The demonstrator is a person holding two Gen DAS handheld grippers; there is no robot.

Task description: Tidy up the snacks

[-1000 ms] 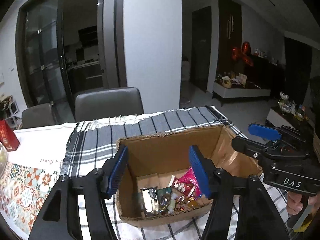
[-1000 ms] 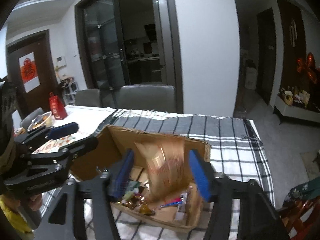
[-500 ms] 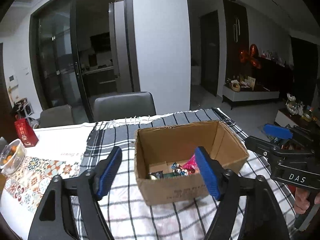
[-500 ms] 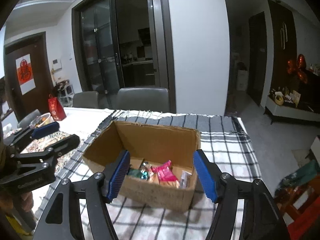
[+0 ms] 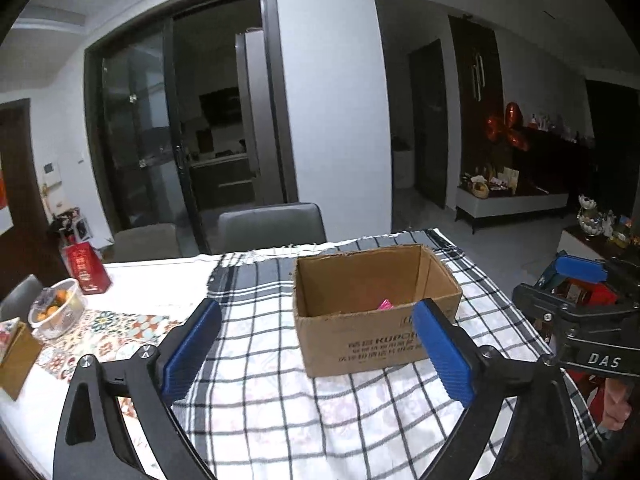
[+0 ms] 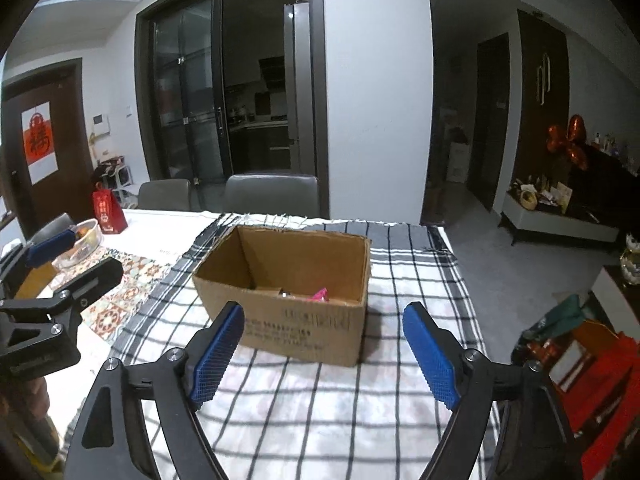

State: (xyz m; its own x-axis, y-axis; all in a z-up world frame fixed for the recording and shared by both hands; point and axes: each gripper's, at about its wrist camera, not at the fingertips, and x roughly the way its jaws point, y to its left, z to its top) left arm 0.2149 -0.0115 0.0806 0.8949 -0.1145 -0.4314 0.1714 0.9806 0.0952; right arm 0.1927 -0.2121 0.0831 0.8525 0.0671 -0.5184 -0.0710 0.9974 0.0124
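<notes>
Cardboard box point(image 5: 372, 312) open-topped on the checked cloth point(image 5: 280, 400), printed side toward both cameras; pink snack wrapper point(image 6: 320, 294) and a few smaller packets just visible on the box floor. No loose snacks seen on the cloth.

Step in hand, as judged: clearing away from the box with nothing carried. Best done by keeping both tools above the box rim, pads spread wide, no brushing of the front wall, then searching the table for any remaining packet.

Left gripper point(image 5: 316, 350): jaws opening, nearly full width, nothing between the blue pads point(image 5: 192, 350); pointed slightly downward, short of the box. Right gripper point(image 6: 322, 354): jaws opening, wide, likewise empty; same gentle downward tilt, box framed between the pads, not touching.
</notes>
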